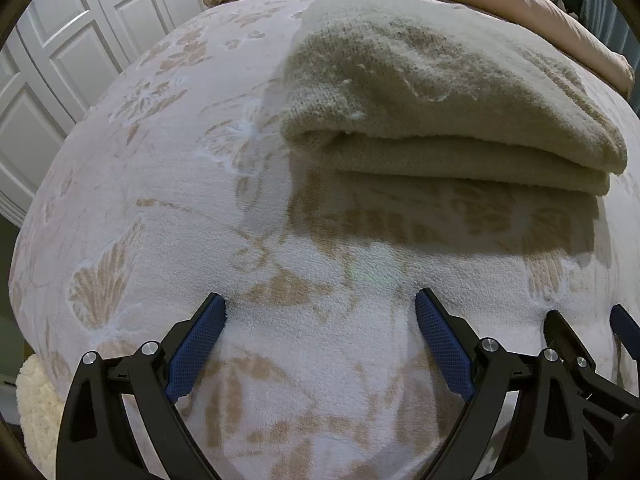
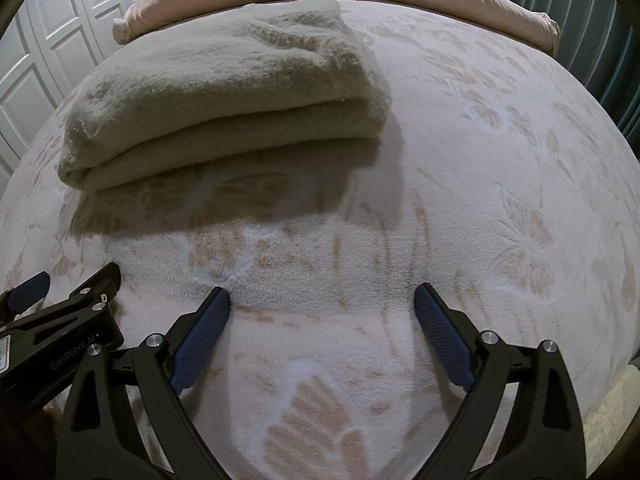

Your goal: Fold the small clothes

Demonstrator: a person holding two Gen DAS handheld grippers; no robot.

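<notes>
Left wrist view shows the left tongs [image 1: 320, 304] spread wide and empty, hovering over the pale fleece bedspread with tan butterfly print [image 1: 160, 208]. Ahead and to their right lies the beige knitted garment, folded into a thick soft stack [image 1: 432, 100]. The right tongs [image 2: 322, 304], likewise released and empty, see that stack ahead to their left. It looks light, limp and plush; pinching a layered folded edge near a corner seems the surest hold.

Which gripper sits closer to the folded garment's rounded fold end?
The left gripper: in its view the beige folded garment lies ahead to the right; the right gripper sees it farther left. Both jaws open.
</notes>
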